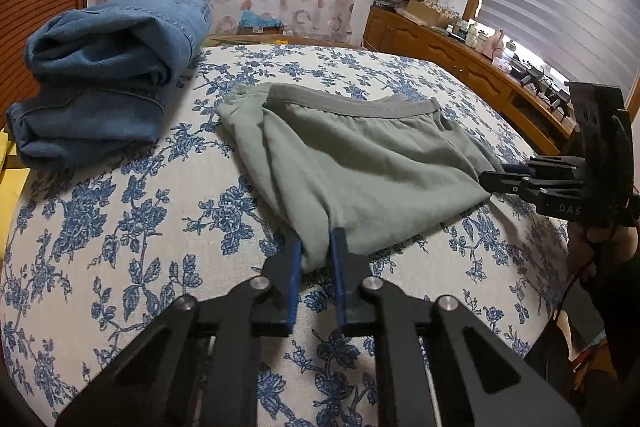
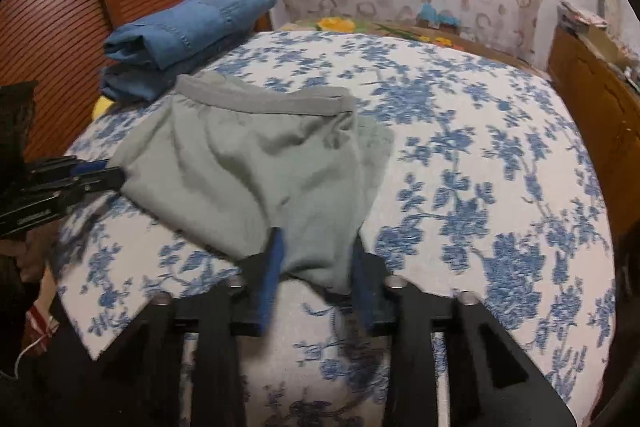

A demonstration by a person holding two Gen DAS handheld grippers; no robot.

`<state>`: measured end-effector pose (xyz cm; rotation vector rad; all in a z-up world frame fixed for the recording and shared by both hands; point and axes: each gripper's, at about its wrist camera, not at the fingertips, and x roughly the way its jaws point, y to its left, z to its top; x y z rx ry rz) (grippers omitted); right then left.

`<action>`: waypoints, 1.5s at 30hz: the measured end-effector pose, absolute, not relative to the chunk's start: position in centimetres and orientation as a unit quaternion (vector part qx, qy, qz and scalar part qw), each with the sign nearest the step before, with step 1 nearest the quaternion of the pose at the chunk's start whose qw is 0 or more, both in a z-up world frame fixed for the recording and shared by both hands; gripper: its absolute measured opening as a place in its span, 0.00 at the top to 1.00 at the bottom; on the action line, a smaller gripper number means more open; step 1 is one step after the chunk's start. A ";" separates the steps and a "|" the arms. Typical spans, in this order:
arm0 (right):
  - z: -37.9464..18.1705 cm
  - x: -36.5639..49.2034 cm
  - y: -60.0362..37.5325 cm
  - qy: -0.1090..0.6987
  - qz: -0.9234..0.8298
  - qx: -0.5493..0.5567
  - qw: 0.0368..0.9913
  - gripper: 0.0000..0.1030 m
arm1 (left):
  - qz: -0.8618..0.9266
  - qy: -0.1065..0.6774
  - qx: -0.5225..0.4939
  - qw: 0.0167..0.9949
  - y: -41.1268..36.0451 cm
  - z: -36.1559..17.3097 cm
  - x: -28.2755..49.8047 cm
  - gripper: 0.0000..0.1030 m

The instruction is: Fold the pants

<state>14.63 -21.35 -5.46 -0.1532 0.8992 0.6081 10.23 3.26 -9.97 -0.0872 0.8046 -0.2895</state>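
Grey-green pants [image 1: 352,163] lie folded on the blue-flowered bed cover [image 1: 120,227], waistband at the far side; they also show in the right wrist view [image 2: 256,171]. My left gripper [image 1: 318,247] has its blue-padded fingers on either side of the pants' near left corner, gripping the cloth. My right gripper [image 2: 318,255] straddles the near right corner, jaws partly apart with cloth between them; the view is blurred. In the left wrist view the right gripper [image 1: 492,181] looks closed at the pants' right edge.
Folded blue jeans [image 1: 108,75] lie at the far left of the bed, also in the right wrist view [image 2: 188,35]. A wooden headboard [image 2: 60,19] stands at the left. A wooden sideboard [image 1: 460,59] with clutter runs along the right under a window blind.
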 end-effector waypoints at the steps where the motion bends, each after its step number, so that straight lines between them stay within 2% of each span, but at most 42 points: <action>1: -5.4 14.4 -21.3 0.426 0.293 -0.073 0.853 0.90 | -0.141 0.388 -0.042 0.910 3.3 -9.9 10.0 0.93; 9: -4.4 12.1 -22.1 0.399 0.299 -0.063 0.865 0.92 | -0.158 0.377 -0.043 0.911 3.1 -9.3 7.3 0.93; 23: -3.7 6.8 -22.6 0.405 0.309 -0.049 0.859 0.92 | -0.174 0.373 -0.015 0.911 2.7 -7.8 3.5 0.93; 30: -4.1 5.1 -22.5 0.409 0.311 -0.056 0.856 0.92 | -0.173 0.388 -0.011 0.905 2.7 -8.8 2.8 0.93; 35: -5.0 5.3 -22.7 0.417 0.307 -0.049 0.854 0.91 | -0.164 0.402 -0.018 0.901 2.8 -9.9 3.1 0.85; 41: -5.3 5.0 -22.9 0.419 0.304 -0.051 0.854 0.90 | -0.148 0.406 -0.017 0.902 3.2 -10.2 3.4 0.65; 45: -5.2 4.8 -23.0 0.417 0.304 -0.052 0.855 0.88 | -0.147 0.408 -0.021 0.901 3.5 -10.2 3.4 0.63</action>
